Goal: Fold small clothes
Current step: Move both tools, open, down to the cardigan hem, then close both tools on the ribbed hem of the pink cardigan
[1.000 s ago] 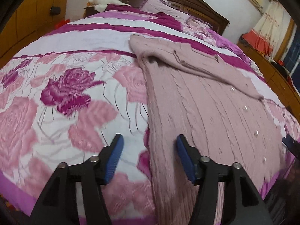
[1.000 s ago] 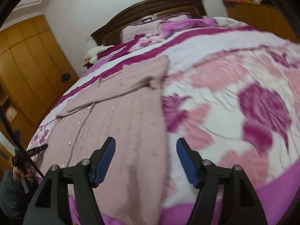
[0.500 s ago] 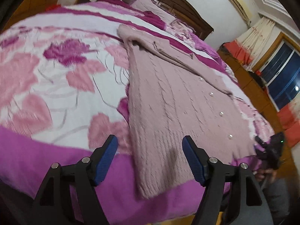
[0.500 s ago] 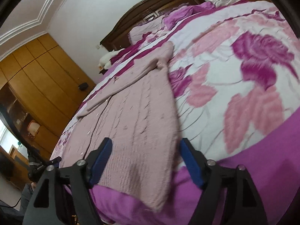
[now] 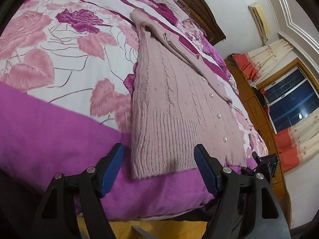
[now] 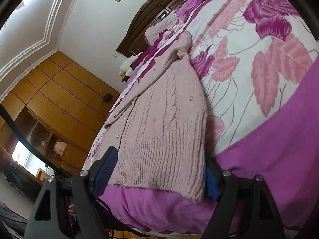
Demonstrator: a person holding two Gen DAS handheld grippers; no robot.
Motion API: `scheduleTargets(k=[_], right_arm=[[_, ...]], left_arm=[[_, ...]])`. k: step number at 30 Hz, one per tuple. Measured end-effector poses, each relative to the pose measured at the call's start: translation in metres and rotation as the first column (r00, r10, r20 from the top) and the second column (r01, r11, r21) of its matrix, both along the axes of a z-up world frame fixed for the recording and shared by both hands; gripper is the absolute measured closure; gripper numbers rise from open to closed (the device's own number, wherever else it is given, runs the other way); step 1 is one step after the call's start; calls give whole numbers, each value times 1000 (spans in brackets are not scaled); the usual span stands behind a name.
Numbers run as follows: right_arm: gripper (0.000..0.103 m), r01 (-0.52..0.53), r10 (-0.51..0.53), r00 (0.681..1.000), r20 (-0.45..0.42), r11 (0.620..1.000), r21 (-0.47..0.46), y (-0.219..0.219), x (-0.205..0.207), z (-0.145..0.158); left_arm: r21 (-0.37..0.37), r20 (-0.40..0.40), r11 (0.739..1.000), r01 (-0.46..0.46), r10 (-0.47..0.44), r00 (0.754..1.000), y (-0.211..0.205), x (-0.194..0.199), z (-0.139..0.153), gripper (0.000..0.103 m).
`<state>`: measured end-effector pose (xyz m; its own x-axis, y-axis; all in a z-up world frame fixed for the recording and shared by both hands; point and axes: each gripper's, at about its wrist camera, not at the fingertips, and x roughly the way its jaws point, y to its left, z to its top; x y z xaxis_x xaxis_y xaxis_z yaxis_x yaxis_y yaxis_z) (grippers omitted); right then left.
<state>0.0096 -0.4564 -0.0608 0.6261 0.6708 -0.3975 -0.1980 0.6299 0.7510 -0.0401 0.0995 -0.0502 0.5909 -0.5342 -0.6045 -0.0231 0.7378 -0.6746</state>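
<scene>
A pink knitted cardigan (image 5: 179,103) lies flat on a bed (image 5: 51,123) covered in a rose-patterned spread with a purple border. Its ribbed hem reaches the near edge of the bed, and a row of pearl buttons (image 5: 219,116) runs down its front.

The left gripper (image 5: 159,169) hovers just before the hem's left corner. Its jaws have just been opening and now stand wide, the blue pads (image 5: 111,169) clear of the knit, with only the hem's corner lying ahead between them.

The right gripper (image 6: 157,176) sits low at the hem's right corner. Its jaws have also just been opening and stand wide, one on each side of the hem; the corner of the cardigan (image 6: 163,131) hangs in front of the right pad, and no squeeze on the cloth shows.
</scene>
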Motion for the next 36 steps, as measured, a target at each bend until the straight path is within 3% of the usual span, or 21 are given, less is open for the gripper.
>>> scheduleTargets(k=[4,9,13,16,23,25,27,29,30,33,35,36], right_arm=[[22,10,-10,1000,0,1000,-3,2,3,-1],[22,6,-6,1000,8,1000,17,-1,14,-1],[24,7,-7,1000,7,998,70,-9,16,-4],[24,-5,5,1000,2,995,101,-9,13,-7],[24,-19,19,1000,1,995,99,-2,9,-8],[25,-15,15,1000,1,994,108,-3,7,-9],[33,-2,3,1000,-8,995,96,-3,8,-11],[53,8,-5,1000,-23,995,102,-7,7,-15],[57,15,-11,999,-37,994,111,-8,8,-18],[76,35,-27,998,-64,991,127,-12,9,-21],[95,38,-29,998,-53,983,177,-16,10,-20],[95,40,-33,999,-39,982,186,-17,10,-17]], left_arm=[[-7,18,1000,9,-9,1000,-4,31,5,45],[-9,54,1000,10,-9,998,-8,61,10,45],[-37,54,999,25,-23,998,-10,43,7,45],[-108,37,993,46,-43,998,-12,23,2,45],[-171,25,985,-9,13,1000,-6,10,-5,46],[-171,19,985,-34,38,999,-4,12,-7,53],[-126,15,990,-60,63,998,-5,12,-7,72],[-79,12,994,-74,75,997,-6,12,-7,84],[-59,10,995,-78,79,997,-7,12,-7,91],[-44,-9,995,-90,90,996,-3,12,-9,103],[-44,-24,994,-99,98,995,2,10,-11,103],[-47,-29,994,-101,100,995,4,10,-12,103]])
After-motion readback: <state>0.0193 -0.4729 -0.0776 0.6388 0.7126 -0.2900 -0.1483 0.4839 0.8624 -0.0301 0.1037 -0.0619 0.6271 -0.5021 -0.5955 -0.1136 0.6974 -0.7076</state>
